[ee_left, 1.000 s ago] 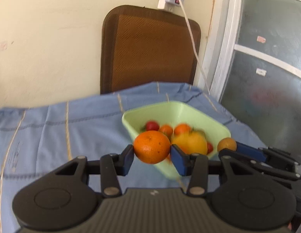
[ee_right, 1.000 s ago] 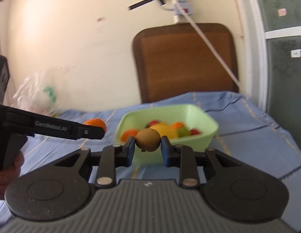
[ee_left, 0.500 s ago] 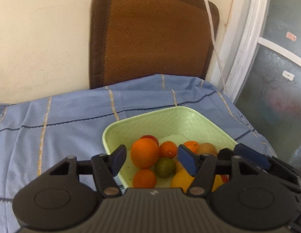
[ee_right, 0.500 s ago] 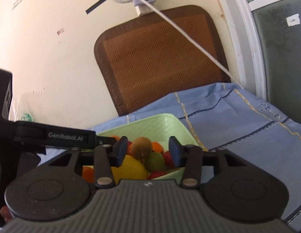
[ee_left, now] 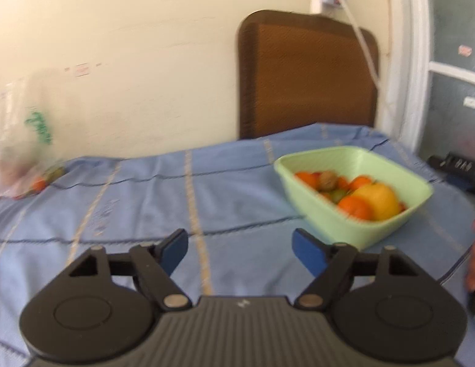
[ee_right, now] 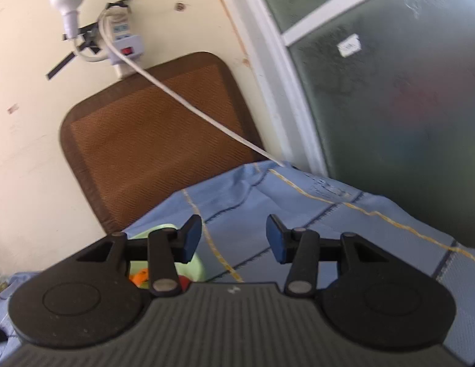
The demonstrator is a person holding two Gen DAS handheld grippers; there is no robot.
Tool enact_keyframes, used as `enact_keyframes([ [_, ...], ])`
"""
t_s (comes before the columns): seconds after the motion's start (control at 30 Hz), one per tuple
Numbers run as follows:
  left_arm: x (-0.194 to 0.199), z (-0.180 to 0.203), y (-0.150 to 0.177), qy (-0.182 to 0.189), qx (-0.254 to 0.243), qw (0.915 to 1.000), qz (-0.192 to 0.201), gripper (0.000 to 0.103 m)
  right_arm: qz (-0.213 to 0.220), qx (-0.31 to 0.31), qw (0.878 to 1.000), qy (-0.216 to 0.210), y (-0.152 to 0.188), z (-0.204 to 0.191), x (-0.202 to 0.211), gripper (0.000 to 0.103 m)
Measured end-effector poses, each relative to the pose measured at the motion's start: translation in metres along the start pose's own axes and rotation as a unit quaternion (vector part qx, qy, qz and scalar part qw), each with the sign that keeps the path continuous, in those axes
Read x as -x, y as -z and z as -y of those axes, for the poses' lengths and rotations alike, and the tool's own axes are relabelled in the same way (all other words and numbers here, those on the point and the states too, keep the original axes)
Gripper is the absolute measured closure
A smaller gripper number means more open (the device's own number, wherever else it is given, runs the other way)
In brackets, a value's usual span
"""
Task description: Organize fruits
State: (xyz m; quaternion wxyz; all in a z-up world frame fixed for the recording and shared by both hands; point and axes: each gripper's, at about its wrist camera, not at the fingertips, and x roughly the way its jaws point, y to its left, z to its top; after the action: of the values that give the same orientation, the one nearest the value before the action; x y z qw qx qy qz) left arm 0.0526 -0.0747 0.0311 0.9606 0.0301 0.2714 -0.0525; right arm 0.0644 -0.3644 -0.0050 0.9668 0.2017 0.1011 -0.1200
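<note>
A pale green bowl (ee_left: 335, 221) sits on the blue cloth at the right in the left wrist view. It holds oranges (ee_left: 355, 206), a yellow fruit (ee_left: 379, 198) and a brown kiwi (ee_left: 327, 180). My left gripper (ee_left: 240, 249) is open and empty, back from the bowl and to its left. My right gripper (ee_right: 233, 238) is open and empty, pointing up past the bowl. Only a corner of the bowl (ee_right: 197, 266) and a bit of orange fruit (ee_right: 139, 275) show behind its left finger.
A clear plastic bag (ee_left: 20, 153) with more fruit lies at the far left against the wall. A brown chair back (ee_left: 308, 76) stands behind the table (ee_left: 139, 202). A white cable (ee_right: 188, 104) hangs from a wall socket. A window frame (ee_right: 268, 61) is on the right.
Both grippers have let go of their fruit into the bowl: the orange from the left, the kiwi from the right. Both have since pulled back, the left swinging leftward, the right tilting up.
</note>
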Motion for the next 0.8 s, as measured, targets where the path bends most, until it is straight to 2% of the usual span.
enact_keyframes([
  [0.07,0.003,-0.01,0.01,-0.02,0.004,0.9998,-0.007,0.025,-0.01,-0.007,1.0,0.014,0.003,0.0,0.006,0.053],
  [0.2,0.009,-0.027,0.022,-0.044,0.011,0.9989,-0.007,0.025,-0.031,-0.026,0.999,0.004,0.021,-0.008,0.038,0.053],
  [0.33,0.004,-0.036,0.034,-0.044,0.02,0.9986,-0.023,0.028,-0.051,-0.066,0.996,-0.012,0.037,-0.008,0.067,0.053],
  [0.4,0.004,-0.04,0.034,-0.027,0.03,0.9989,-0.024,0.029,-0.071,-0.078,0.994,-0.024,0.045,-0.017,0.074,0.052],
  [0.5,0.003,-0.041,0.036,-0.02,0.034,0.9989,-0.026,0.028,-0.084,-0.06,0.994,-0.041,0.051,-0.032,0.078,0.05],
  [0.6,0.004,-0.041,0.036,-0.014,0.034,0.999,-0.024,0.027,-0.078,-0.032,0.996,-0.042,0.053,-0.042,0.079,0.048],
  [0.8,0.005,-0.039,0.037,-0.009,0.026,0.9995,-0.017,0.026,-0.09,-0.052,0.993,-0.059,0.051,-0.034,0.074,0.046],
])
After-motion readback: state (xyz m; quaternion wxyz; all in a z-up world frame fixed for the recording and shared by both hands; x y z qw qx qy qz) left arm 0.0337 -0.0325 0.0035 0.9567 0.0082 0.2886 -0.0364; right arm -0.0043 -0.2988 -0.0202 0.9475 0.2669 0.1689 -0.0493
